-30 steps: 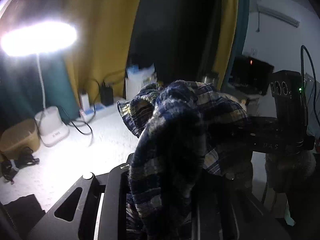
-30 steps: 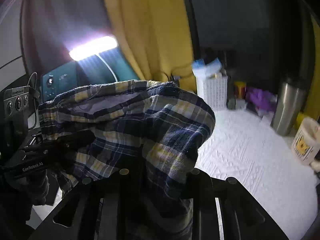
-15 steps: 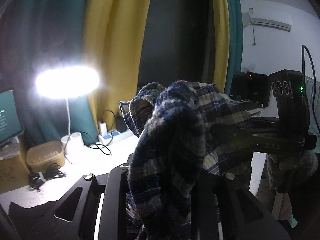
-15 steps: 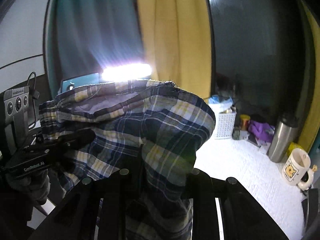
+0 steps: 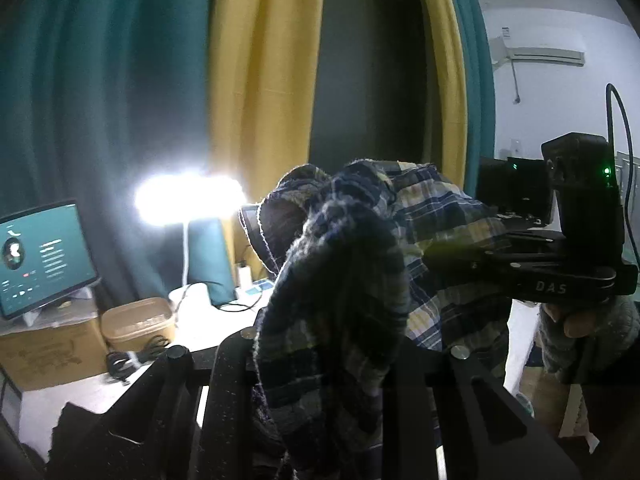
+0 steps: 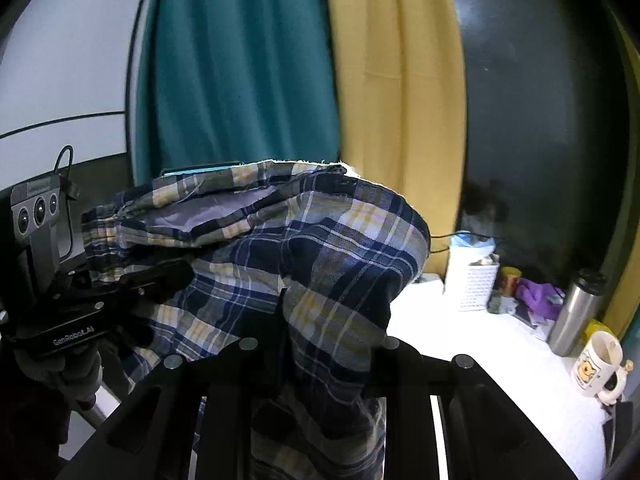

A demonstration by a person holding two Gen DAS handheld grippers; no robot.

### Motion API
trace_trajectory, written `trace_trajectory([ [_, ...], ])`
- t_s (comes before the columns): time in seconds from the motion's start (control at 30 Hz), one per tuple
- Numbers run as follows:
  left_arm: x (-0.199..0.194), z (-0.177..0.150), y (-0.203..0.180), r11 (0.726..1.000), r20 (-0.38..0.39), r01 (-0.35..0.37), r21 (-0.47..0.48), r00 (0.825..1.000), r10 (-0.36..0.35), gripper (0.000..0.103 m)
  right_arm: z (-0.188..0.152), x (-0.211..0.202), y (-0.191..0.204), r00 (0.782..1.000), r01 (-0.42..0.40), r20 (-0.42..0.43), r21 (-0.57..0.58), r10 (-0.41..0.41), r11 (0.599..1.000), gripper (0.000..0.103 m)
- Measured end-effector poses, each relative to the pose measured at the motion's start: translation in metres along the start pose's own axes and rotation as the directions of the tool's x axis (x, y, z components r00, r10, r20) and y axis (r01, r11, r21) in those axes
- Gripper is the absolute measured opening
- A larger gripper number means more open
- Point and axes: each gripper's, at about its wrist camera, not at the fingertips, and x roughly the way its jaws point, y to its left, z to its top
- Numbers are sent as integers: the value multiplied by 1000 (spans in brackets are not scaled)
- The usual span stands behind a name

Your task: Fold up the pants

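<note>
The blue, yellow and white plaid pants [image 5: 360, 240] hang bunched up in the air above the white table [image 5: 216, 320]. My left gripper [image 5: 332, 360] is shut on one bunch of the cloth, which hides its fingertips. In the left wrist view my right gripper [image 5: 440, 256] reaches in from the right, held by a gloved hand [image 5: 580, 320]. In the right wrist view the pants [image 6: 328, 248] drape over my right gripper [image 6: 320, 356], which is shut on them. My left gripper [image 6: 172, 276] grips the waistband end at the left. The cloth spans between the two.
A bright desk lamp [image 5: 188, 200], a lit monitor [image 5: 40, 256], a cardboard box [image 5: 48, 352], a tan tub [image 5: 136, 320] and cables [image 5: 132, 356] stand at the left. A white basket [image 6: 472, 284], steel flask [image 6: 576, 312] and mug [image 6: 596, 364] sit at the right. Curtains hang behind.
Both grippers have risen with the pants still held. The table and lamp have sunk lower in both views, and more curtain shows. The grips look unchanged.
</note>
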Motion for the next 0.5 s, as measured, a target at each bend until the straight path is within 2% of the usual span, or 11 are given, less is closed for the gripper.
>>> trace_trajectory([
  [0.5,-68,-20,40,992,-10,-118,-45,993,118,20,5,32,48,993,-115,-14,-50,115,992,25],
])
